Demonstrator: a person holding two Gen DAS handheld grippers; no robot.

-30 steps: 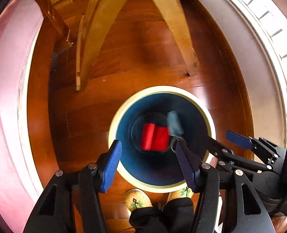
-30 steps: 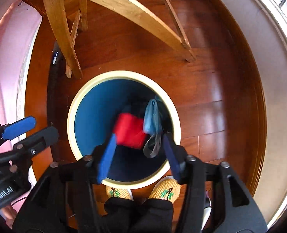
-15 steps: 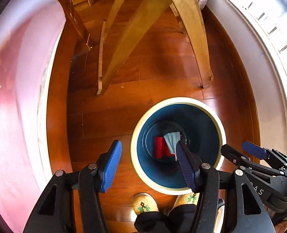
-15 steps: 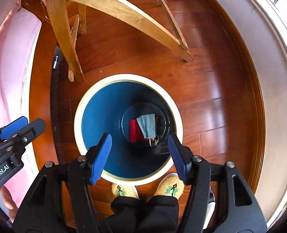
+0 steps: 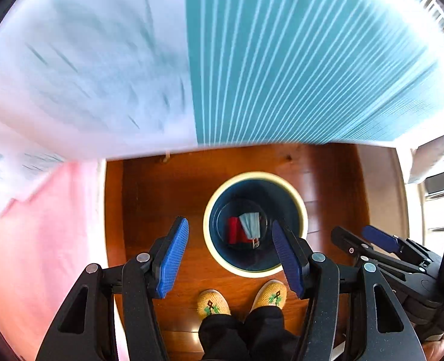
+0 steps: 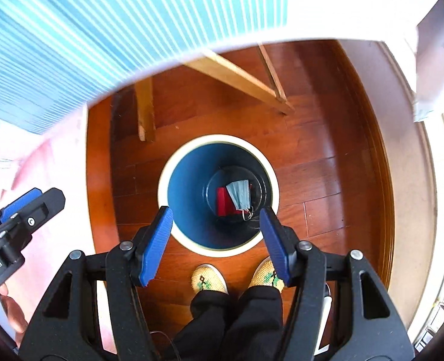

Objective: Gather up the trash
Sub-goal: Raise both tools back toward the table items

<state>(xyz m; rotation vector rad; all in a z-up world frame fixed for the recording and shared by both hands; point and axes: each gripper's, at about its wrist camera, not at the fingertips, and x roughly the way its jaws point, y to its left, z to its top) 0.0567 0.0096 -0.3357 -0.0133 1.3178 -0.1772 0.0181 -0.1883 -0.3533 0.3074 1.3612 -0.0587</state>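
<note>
The left gripper [image 5: 231, 255] hangs above the wooden floor [image 5: 167, 198] with its fingers wide and holding nothing. Just right of it the blue bin [image 5: 255, 177] stands upright – a red packet [image 5: 235, 231] and pale face mask [image 5: 250, 224] lie at its bottom. The right gripper [image 6: 215, 240] – fingers wide, holding nothing – hangs over the bin's near rim.

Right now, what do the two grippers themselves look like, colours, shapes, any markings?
Both are matte black plastic frames with triangular cutouts and silver pivot bolts. The left gripper and right gripper each carry two long fingers faced with ribbed blue pads. White lettering ending "obot.AI" runs along the left gripper's side in the right wrist view. No cables are clearly visible.
</note>
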